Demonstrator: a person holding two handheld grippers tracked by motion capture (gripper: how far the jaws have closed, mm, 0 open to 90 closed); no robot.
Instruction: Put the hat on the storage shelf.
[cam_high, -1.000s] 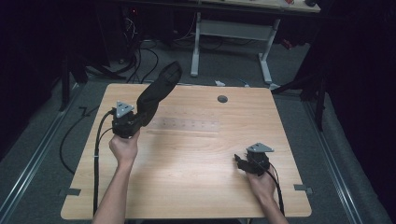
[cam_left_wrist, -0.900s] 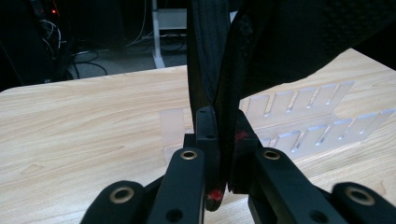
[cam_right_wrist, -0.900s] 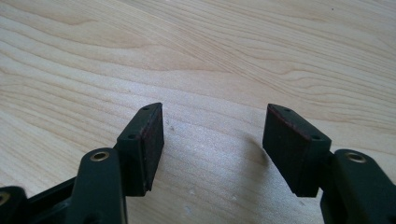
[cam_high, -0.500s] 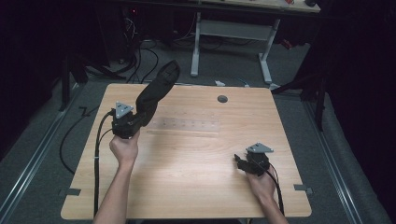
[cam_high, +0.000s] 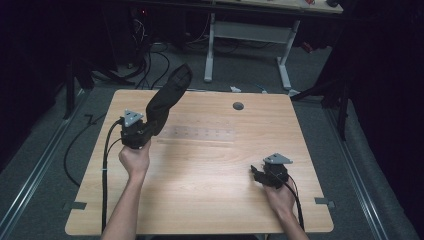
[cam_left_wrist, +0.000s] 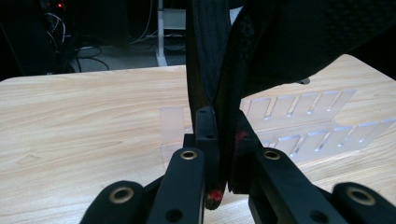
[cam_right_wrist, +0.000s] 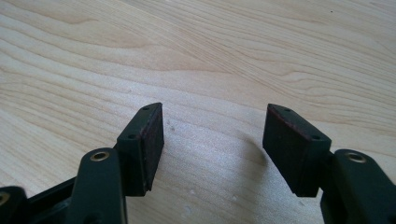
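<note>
A long black fabric piece (cam_high: 169, 97) rises from my left gripper (cam_high: 146, 129) up and toward the table's far left edge. In the left gripper view the jaws are shut on the lower end of this fabric (cam_left_wrist: 280, 42), pinching its folded layers, and my left gripper (cam_left_wrist: 223, 140) is held above the wood. A flat clear plastic piece with slots (cam_high: 200, 134) lies on the table just right of it, also seen as the clear piece (cam_left_wrist: 303, 121) behind the jaws. My right gripper (cam_high: 257, 173) hovers low at the table's right front; its fingers (cam_right_wrist: 144, 140) stand wide apart with only bare wood between them, right gripper (cam_right_wrist: 215, 140).
The wooden table (cam_high: 210, 205) has a round cable hole (cam_high: 238, 106) near its far edge. Behind it stands a white desk frame (cam_high: 250, 30) amid floor cables (cam_high: 150, 55). A black cable (cam_high: 105, 165) trails from the left gripper along the table's left side.
</note>
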